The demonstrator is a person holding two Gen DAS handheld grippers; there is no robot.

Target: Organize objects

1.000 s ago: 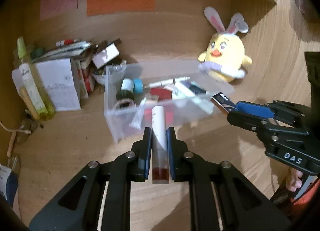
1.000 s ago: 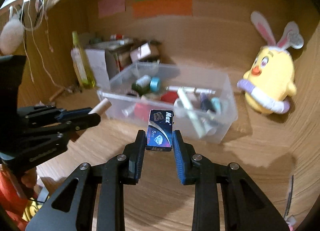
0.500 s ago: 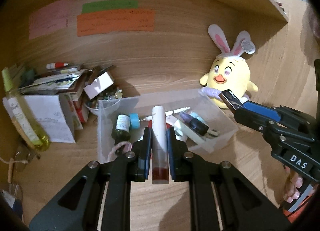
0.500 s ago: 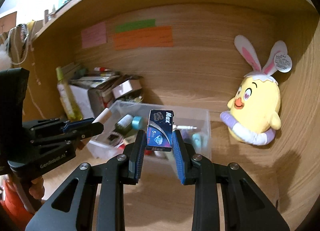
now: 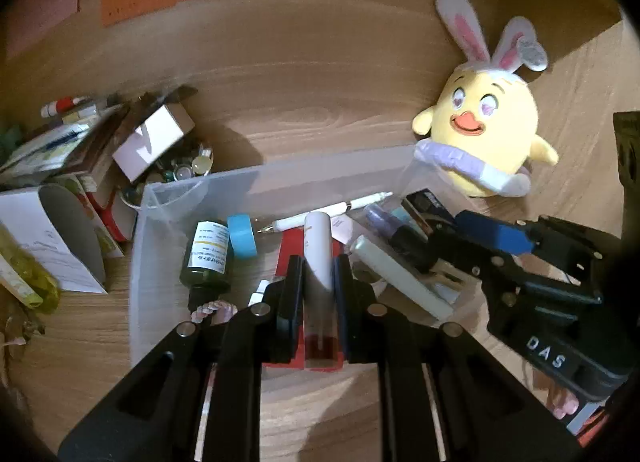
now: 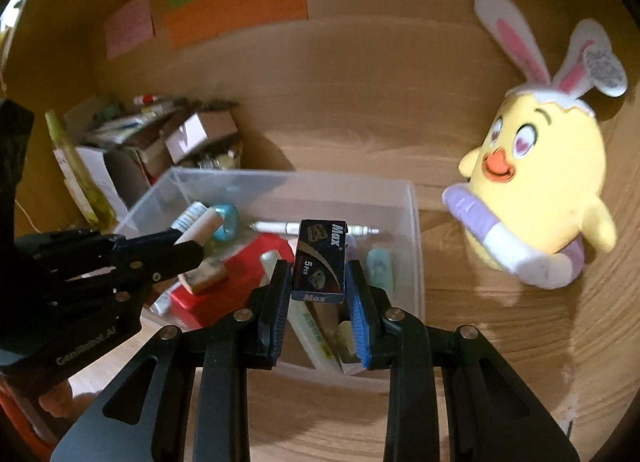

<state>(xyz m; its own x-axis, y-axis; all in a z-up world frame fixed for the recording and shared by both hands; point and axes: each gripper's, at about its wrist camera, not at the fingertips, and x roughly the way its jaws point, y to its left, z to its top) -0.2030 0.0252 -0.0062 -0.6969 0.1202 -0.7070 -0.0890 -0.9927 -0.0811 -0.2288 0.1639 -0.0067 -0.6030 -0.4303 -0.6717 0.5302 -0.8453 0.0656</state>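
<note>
Right now the left hand-held gripper (image 5: 318,294) is squeezing a white tube with a dark red end (image 5: 318,262), jaws nearly closed on it, hovering over the clear plastic bin (image 6: 412,222). The right hand-held gripper (image 6: 318,290) is pinching a small dark box (image 6: 320,262), jaws narrow around it, above the bin's near side.

The two grippers are crowding one bin, so I'd say they risk knocking together, or the tube could bounce off the clutter inside and roll onto the bench (image 5: 312,394).

The box is reading "Max" and "5 Pcs"; the right tool's body is showing "DAS", the left's "GenRobot.AI". Further back, a yellow bunny-eared plush (image 6: 536,190) is sitting beside the bin, and the sticky notes (image 6: 236,6) are too blurred to read.
</note>
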